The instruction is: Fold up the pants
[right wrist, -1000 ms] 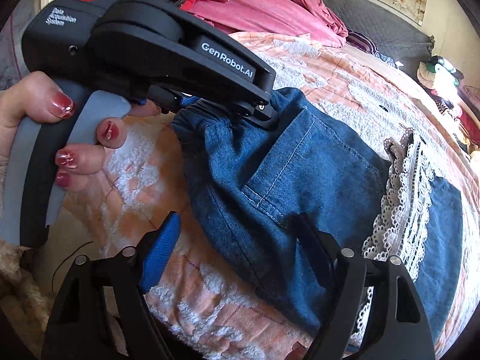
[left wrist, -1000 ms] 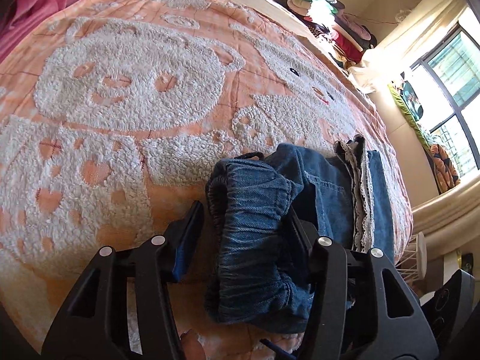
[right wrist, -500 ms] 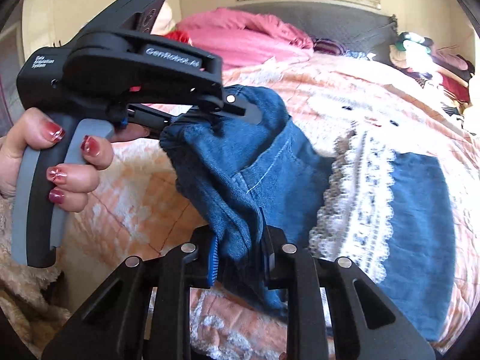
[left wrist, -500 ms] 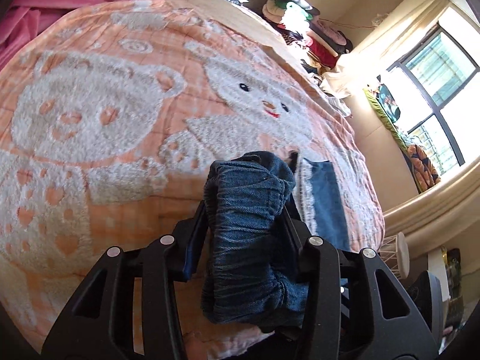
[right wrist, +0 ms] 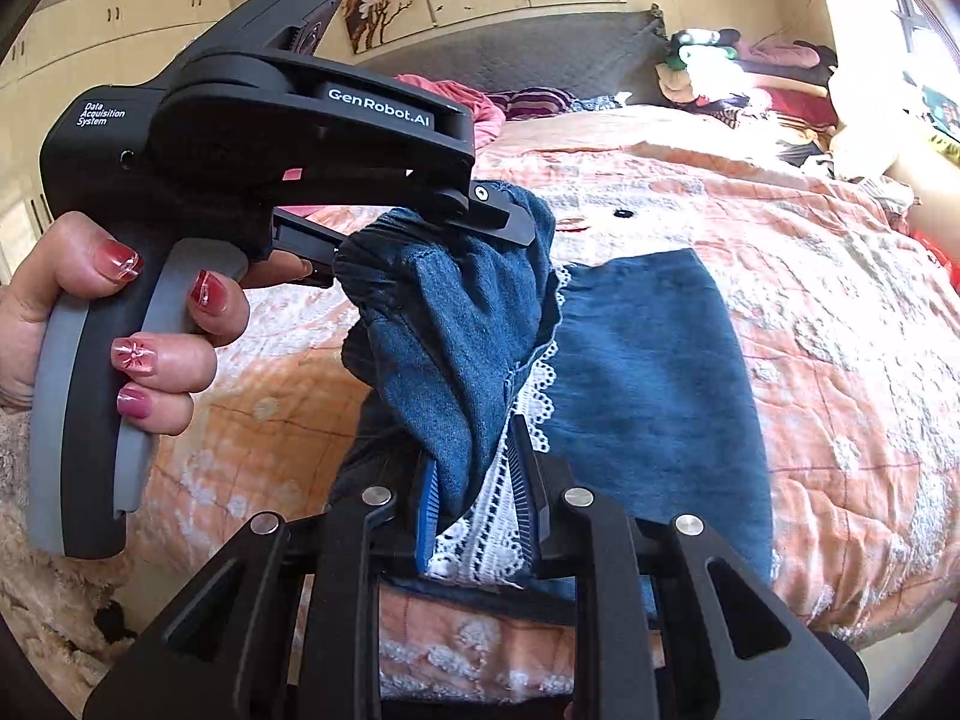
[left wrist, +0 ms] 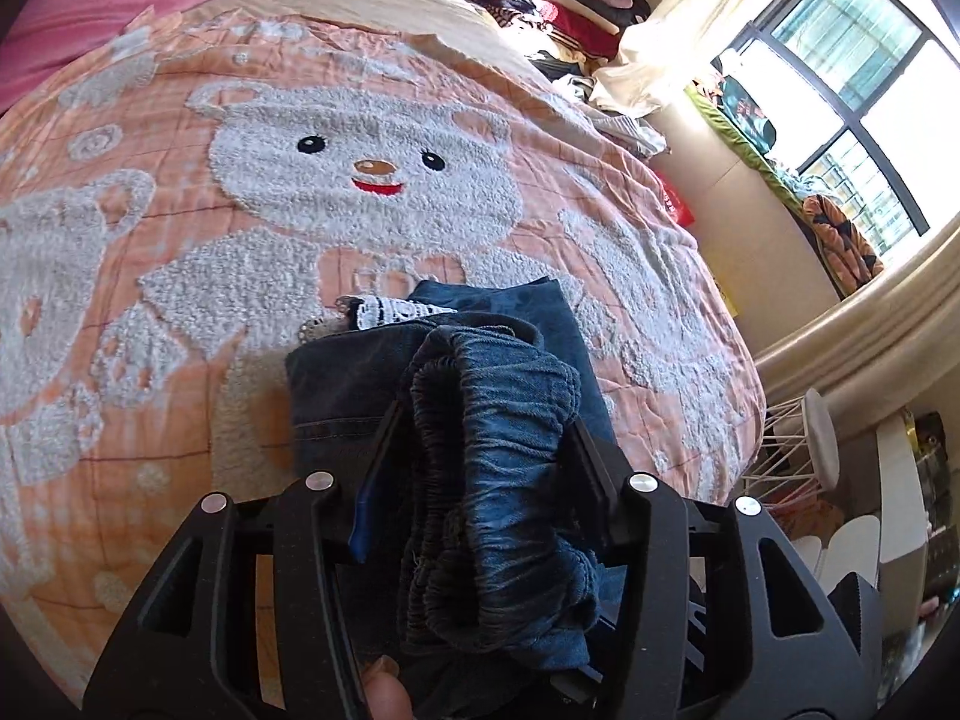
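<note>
both grippers [left wrist: 480,438] [right wrist: 474,468] still clamped on pants [right wrist: 648,372], waistband now carried further over legs

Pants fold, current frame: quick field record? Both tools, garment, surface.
left tool: shut on the pants' elastic waistband
right tool: shut on denim and lace trim
pants: blue denim, gripped end lifted, rest flat on the blanket
lace trim: white, on the pants
blanket: peach, white bear pattern, on the bed
fold stage: gripped end raised over the flat part, not laid down
</note>
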Motion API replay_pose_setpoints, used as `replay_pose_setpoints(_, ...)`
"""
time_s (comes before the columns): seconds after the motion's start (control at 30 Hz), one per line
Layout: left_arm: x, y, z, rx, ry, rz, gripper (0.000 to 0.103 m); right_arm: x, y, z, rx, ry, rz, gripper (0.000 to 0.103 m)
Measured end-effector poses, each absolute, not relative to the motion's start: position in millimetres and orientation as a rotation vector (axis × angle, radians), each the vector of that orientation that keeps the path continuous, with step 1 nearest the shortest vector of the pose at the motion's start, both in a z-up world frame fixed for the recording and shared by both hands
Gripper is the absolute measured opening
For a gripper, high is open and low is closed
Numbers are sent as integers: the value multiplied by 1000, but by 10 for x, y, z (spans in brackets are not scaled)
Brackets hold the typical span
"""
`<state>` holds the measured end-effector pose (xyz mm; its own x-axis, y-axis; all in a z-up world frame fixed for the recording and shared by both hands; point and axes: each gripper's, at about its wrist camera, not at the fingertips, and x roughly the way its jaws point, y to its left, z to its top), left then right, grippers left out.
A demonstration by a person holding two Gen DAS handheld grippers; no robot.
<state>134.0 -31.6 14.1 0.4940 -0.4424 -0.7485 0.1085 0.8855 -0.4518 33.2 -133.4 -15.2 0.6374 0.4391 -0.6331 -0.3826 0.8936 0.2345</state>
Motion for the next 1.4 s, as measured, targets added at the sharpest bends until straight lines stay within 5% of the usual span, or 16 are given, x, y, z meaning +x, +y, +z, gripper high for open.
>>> replay_pose_setpoints(0.37,1442,-584,229,-299,960,-345,49,456,-1956,-331,204,814,359,51)
replay_pose_setpoints(1.0,727,-243,-340,-62,1003,-170,56,648,-2085,114,167,720,387,62)
replay_pose_setpoints(1.4,584,-161,-449,-45,1018,-180,60,1105,-1629,-157,-87,884,359,62)
